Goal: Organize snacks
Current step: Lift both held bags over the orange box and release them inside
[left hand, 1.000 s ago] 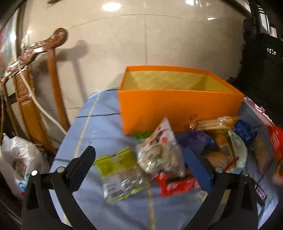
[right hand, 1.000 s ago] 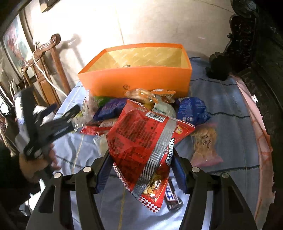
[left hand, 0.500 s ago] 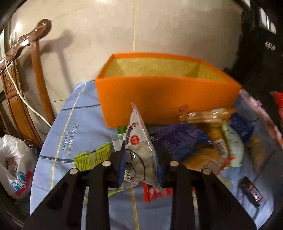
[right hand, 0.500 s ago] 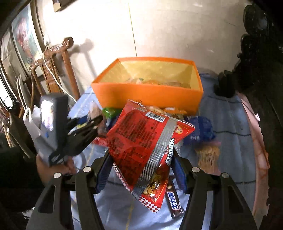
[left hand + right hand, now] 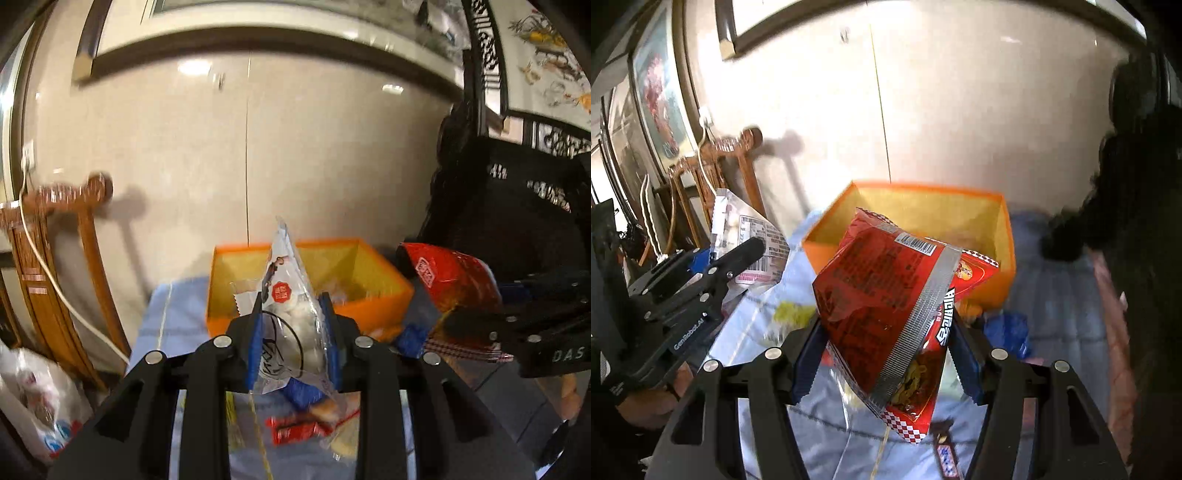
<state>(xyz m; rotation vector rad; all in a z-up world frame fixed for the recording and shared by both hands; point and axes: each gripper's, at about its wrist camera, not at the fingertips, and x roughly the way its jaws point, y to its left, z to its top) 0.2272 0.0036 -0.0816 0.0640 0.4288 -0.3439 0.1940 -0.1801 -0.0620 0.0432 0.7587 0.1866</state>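
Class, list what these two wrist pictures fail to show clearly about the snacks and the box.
- Orange cardboard box contents: left wrist view, blurred, partly behind clear plastic snack bag.
- Box floor: right wrist view, hidden by red foil snack bag.
- Chocolate bar: cut off by bottom edge.

The left gripper (image 5: 291, 332) is clamped on a clear packet (image 5: 290, 321) of pale round snacks, its blue pads pressing both sides and the packet standing upright above them. Behind it an orange box (image 5: 373, 295) sits on the blue-clothed worktop (image 5: 173, 317), and below the packet lie a red wrapper (image 5: 299, 430) and other blurred snacks. At right the other gripper (image 5: 476, 325) holds a red bag (image 5: 450, 280) just beside the box.
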